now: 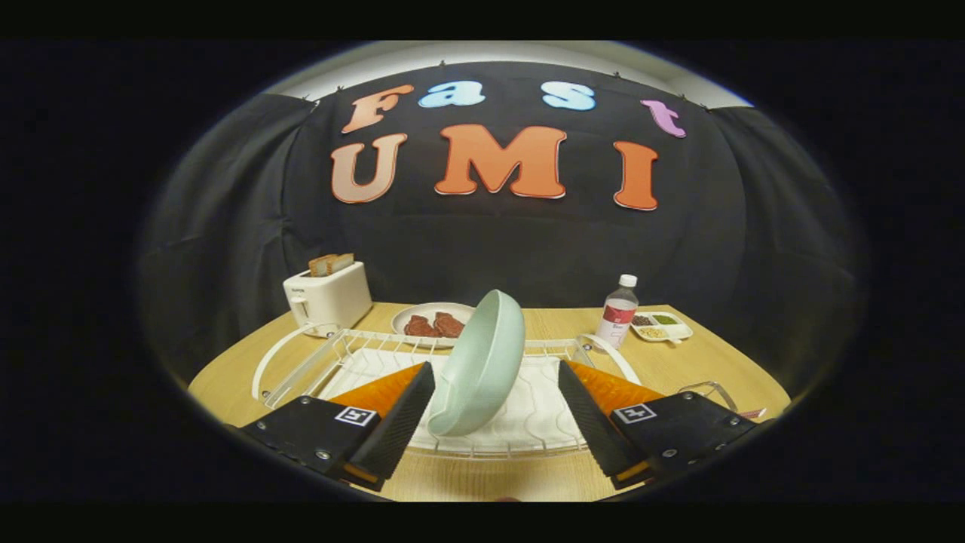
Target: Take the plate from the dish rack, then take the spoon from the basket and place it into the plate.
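Note:
A pale green plate (482, 362) stands on edge in the white wire dish rack (332, 354), leaning to the right. My gripper (497, 411) is open, its fingers wide apart on either side of the plate's lower part. The left finger (399, 422) lies close to the plate's rim; whether it touches I cannot tell. The right finger (592, 422) stands clear of the plate. A clear wire-like basket rim (712, 391) shows just beyond the right finger; a spoon is hidden from me.
On the wooden table (678, 362) beyond the rack stand a white toaster (328, 296) with bread, a plate of meat (431, 323), a bottle (618, 311) and a small divided dish (662, 326). A white mat lines the rack.

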`<state>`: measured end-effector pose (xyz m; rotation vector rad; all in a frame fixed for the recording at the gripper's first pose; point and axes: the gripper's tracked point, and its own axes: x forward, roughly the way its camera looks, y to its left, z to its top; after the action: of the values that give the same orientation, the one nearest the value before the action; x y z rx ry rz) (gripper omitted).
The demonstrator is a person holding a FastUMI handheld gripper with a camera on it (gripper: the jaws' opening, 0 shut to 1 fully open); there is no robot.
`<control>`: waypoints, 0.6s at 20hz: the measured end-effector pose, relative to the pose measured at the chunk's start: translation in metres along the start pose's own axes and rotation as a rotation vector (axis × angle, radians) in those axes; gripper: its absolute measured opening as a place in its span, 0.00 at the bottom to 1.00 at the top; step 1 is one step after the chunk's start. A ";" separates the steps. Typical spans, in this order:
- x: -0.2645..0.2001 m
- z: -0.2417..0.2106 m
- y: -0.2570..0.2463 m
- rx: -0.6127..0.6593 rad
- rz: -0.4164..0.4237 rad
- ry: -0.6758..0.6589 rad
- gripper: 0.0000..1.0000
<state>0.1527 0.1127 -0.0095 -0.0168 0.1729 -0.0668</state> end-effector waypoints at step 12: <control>0.021 -0.018 0.010 0.051 -0.037 0.221 0.54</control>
<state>0.1708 0.1216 -0.0308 0.0380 0.3914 -0.1104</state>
